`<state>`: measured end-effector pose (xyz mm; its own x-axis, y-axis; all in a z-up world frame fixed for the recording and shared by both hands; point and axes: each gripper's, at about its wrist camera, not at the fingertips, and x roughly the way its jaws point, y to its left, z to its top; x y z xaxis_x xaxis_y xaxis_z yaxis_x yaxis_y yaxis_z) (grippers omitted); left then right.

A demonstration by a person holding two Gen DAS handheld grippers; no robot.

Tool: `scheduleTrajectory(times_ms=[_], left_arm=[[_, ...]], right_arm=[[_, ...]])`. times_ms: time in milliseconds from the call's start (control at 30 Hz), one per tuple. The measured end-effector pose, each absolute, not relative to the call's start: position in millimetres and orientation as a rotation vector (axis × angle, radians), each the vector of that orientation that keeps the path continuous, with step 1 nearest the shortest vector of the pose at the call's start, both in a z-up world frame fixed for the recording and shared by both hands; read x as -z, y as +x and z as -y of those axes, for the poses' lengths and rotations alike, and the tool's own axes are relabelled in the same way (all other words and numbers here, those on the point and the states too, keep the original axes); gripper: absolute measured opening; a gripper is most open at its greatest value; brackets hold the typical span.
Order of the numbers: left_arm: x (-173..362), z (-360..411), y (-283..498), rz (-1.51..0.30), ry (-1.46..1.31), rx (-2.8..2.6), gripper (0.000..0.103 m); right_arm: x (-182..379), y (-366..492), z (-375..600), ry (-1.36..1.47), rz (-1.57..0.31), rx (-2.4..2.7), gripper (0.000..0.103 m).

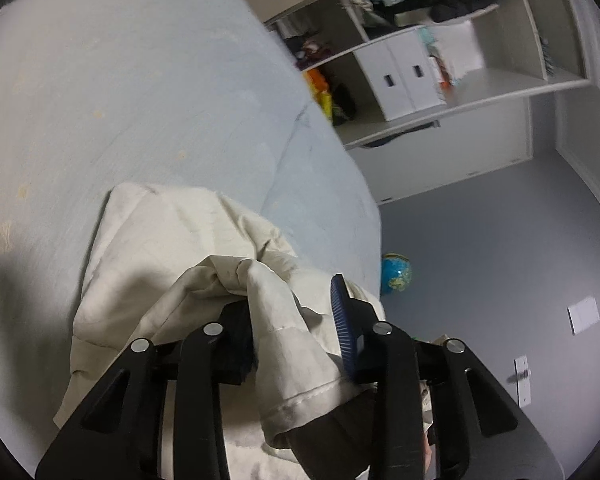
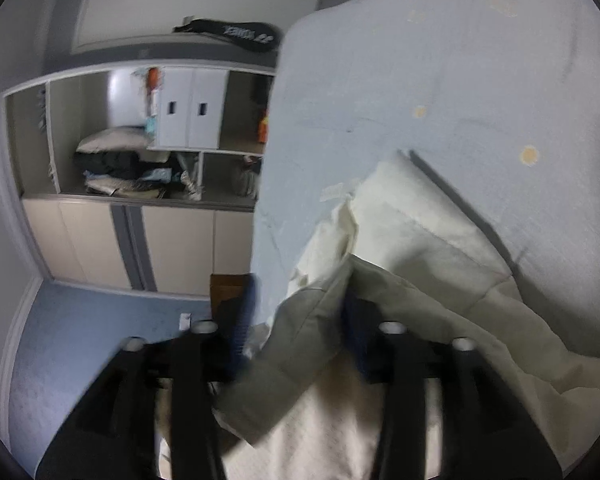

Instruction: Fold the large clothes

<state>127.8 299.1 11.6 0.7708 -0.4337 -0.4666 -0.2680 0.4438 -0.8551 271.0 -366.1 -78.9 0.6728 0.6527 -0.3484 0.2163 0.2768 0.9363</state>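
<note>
Landmark = bed (image 1: 140, 92), pale blue sheet.

Left wrist view: cream garment (image 1: 172, 248) lies bunched on the bed near its corner edge, part draped toward the camera. Left gripper (image 1: 296, 320) sits over that near part, jaws partly apart. A hemmed fold of the garment hangs between the fingers, draped over the left one; the right blue ribbed pad (image 1: 342, 320) stands clear of the cloth. Not clamped. Past the bed's corner: a small globe (image 1: 396, 274) on the blue floor, open shelves (image 1: 420, 80) with clothes and white drawers beyond it.

Right wrist view: the same garment (image 2: 420, 232) lies on the bed (image 2: 460, 60), near the bed's edge, folded layers visible. Right gripper (image 2: 296, 320) has jaws about half open, blurred. A flap of the garment passes between them, against the right finger; the left pad (image 2: 244, 316) is off the cloth, beyond the bed's edge. Shelves (image 2: 140, 140) off the bed's side.
</note>
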Motion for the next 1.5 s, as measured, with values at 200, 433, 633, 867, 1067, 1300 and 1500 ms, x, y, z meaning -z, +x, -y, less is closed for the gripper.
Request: scheduleTrajectory(times_ms=[200, 433, 633, 867, 1067, 1300, 1500], left_arm=[[-14.2, -300.3, 132.9, -0.706, -1.167, 0.118, 0.065], [-25.5, -297.7, 134.6, -0.676, -1.155, 0.128, 0.093], [-39.1, -293.6, 131.7, -0.601, -1.172, 0.158, 0.096], [-51.2, -297.4, 130.0, -0.572, -1.210, 0.171, 0.096], [-52.1, -308.5, 126.4, -0.579, -1.235, 0.180, 0.096], [-62.5, -319.6, 121.8, -0.561, -1.213, 0.163, 0.096], [-72.2, -313.2, 119.6, -0.590, -1.144, 0.115, 0.096]], right_arm=[[39.6, 263.2, 378.4, 1.329, -0.717, -0.353, 0.074], [-46.5, 240.3, 318.5, 0.853, -0.689, -0.525, 0.079], [-65.2, 167.1, 167.8, -0.087, -0.694, -0.589, 0.079], [-15.7, 149.5, 111.5, -0.368, -0.719, -0.573, 0.078], [-2.1, 180.8, 114.6, -0.278, -0.758, -0.506, 0.078], [4.9, 194.0, 105.3, -0.254, -0.776, -0.471, 0.079], [10.3, 205.2, 102.7, -0.238, -0.782, -0.463, 0.079]])
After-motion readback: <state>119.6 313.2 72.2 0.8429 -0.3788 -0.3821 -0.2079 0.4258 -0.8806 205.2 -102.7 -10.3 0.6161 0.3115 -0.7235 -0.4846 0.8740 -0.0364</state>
